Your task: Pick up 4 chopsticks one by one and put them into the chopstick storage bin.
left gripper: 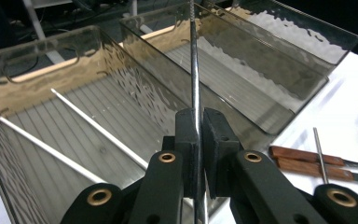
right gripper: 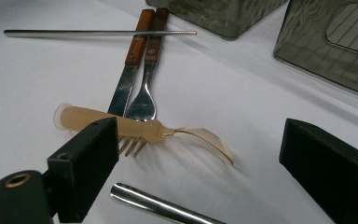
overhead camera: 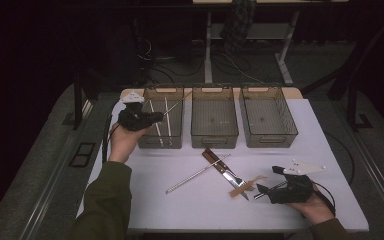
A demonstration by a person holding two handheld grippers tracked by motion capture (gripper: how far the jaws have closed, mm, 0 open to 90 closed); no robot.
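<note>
My left gripper (overhead camera: 150, 118) is raised at the front left corner of the left bin (overhead camera: 161, 144). It is shut on a metal chopstick (overhead camera: 176, 105) that slants up and to the right over that bin. In the left gripper view the two jaws (left gripper: 198, 119) pinch the thin chopstick (left gripper: 194, 70), which runs straight up between them. Two more chopsticks (left gripper: 93, 126) lie inside the bin below. My right gripper (overhead camera: 270, 181) rests at the table's front right, open. A pale plastic spoon (right gripper: 121, 122) lies between its spread jaws (right gripper: 205, 158), untouched.
Three smoky clear bins stand in a row at the back; the middle bin (overhead camera: 215, 141) and right bin (overhead camera: 270, 142) hold nothing. A wooden-handled knife (right gripper: 126, 79) and fork (right gripper: 145, 93) lie side by side mid-table, a chopstick (right gripper: 98, 33) across their handles. Another metal rod (right gripper: 158, 205) lies by the right gripper.
</note>
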